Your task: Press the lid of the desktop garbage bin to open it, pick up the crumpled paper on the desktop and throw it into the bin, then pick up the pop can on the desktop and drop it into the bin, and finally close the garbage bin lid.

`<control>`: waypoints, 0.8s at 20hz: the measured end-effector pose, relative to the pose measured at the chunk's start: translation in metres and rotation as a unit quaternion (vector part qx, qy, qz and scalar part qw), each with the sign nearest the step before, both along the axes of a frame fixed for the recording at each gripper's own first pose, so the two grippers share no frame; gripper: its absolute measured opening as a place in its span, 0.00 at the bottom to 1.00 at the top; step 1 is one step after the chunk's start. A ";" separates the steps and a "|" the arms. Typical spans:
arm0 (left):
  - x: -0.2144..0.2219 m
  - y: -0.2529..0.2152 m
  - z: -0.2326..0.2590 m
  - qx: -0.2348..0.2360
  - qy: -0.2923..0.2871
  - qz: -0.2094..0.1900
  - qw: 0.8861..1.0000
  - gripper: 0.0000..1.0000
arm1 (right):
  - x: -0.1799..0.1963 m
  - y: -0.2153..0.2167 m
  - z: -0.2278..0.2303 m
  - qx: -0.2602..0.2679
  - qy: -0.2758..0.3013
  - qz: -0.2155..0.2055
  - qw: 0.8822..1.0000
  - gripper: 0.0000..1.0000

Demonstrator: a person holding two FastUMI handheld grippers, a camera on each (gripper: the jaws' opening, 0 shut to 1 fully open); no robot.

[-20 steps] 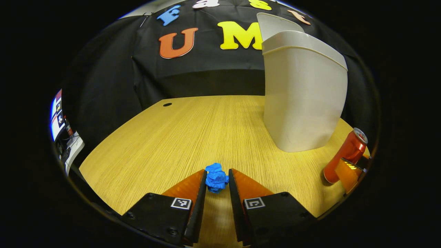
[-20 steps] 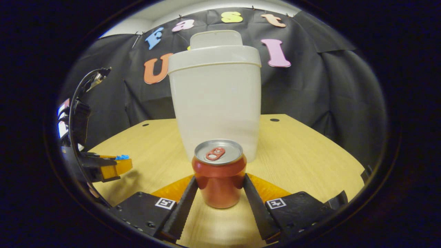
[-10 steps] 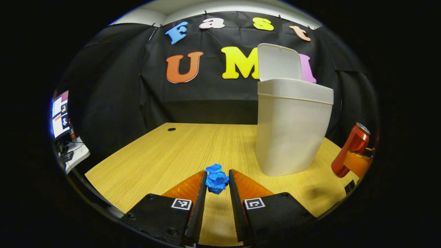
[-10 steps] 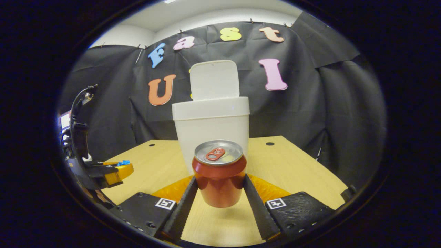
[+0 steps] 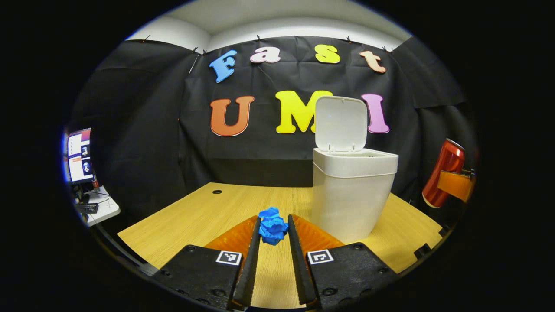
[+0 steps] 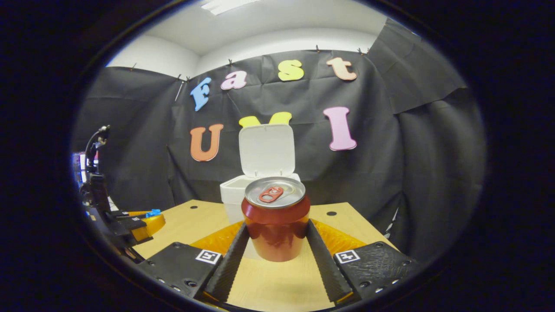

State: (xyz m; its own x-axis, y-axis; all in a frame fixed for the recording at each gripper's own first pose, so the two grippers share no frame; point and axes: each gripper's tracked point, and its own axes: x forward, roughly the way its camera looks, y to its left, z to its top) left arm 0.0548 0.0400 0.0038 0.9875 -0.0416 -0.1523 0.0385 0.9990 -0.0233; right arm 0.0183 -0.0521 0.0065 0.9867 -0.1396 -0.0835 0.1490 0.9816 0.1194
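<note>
- Left gripper (image 5: 273, 227) clamped on blue paper (image 5: 272, 225), held above table (image 5: 204, 216).
- Right gripper (image 6: 277, 236) grips red can (image 6: 276, 221), apparently lifted.
- Bin (image 5: 351, 195) lid (image 5: 340, 123) upright; open room left of it.

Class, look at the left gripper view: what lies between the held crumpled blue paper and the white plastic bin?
Only bare wooden tabletop separates the crumpled blue paper from the open white plastic bin.

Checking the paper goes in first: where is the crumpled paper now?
In the left gripper view the crumpled paper sits clamped between the left gripper fingers, above the table, left of the open bin.
</note>
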 end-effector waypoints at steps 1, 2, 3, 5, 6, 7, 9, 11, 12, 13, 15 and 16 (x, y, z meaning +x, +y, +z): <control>0.000 -0.003 0.009 -0.002 -0.004 -0.002 1.000 0.41 | -0.002 -0.001 0.007 -0.001 -0.005 0.004 1.000 0.80; 0.000 -0.007 0.018 0.001 -0.008 -0.002 1.000 0.41 | -0.005 -0.001 0.011 -0.002 -0.007 0.006 1.000 0.80; -0.001 -0.008 0.024 0.008 -0.012 0.000 1.000 0.41 | -0.007 -0.004 0.013 -0.004 -0.008 0.004 1.000 0.80; -0.002 -0.011 0.036 0.021 -0.022 0.001 1.000 0.41 | -0.011 -0.012 0.014 -0.011 -0.010 -0.004 1.000 0.80; -0.003 -0.014 0.039 0.025 -0.025 0.002 0.999 0.41 | -0.010 -0.015 0.013 -0.012 -0.011 -0.010 1.000 0.80; -0.004 -0.018 0.040 0.025 -0.026 -0.002 0.999 0.41 | -0.010 -0.017 0.013 -0.014 -0.010 -0.013 1.000 0.80; -0.005 -0.021 0.045 0.024 -0.032 -0.004 0.999 0.41 | -0.010 -0.014 0.008 -0.020 -0.006 -0.010 1.000 0.80; -0.003 -0.018 0.052 0.019 -0.042 0.007 0.999 0.41 | -0.011 -0.007 0.006 -0.023 -0.005 0.001 1.000 0.80; 0.000 -0.019 0.054 0.015 -0.043 0.006 0.999 0.41 | -0.012 -0.004 0.004 -0.024 -0.005 0.005 1.000 0.80; 0.004 -0.022 0.056 0.013 -0.043 0.006 0.999 0.41 | -0.013 -0.001 0.003 -0.026 -0.005 0.010 1.000 0.80; 0.015 -0.025 0.065 0.006 -0.050 0.006 0.999 0.41 | -0.015 0.000 0.002 -0.028 -0.007 0.015 0.999 0.80; 0.023 -0.025 0.071 0.002 -0.056 0.007 0.998 0.41 | -0.016 -0.001 0.001 -0.026 -0.007 0.015 1.000 0.80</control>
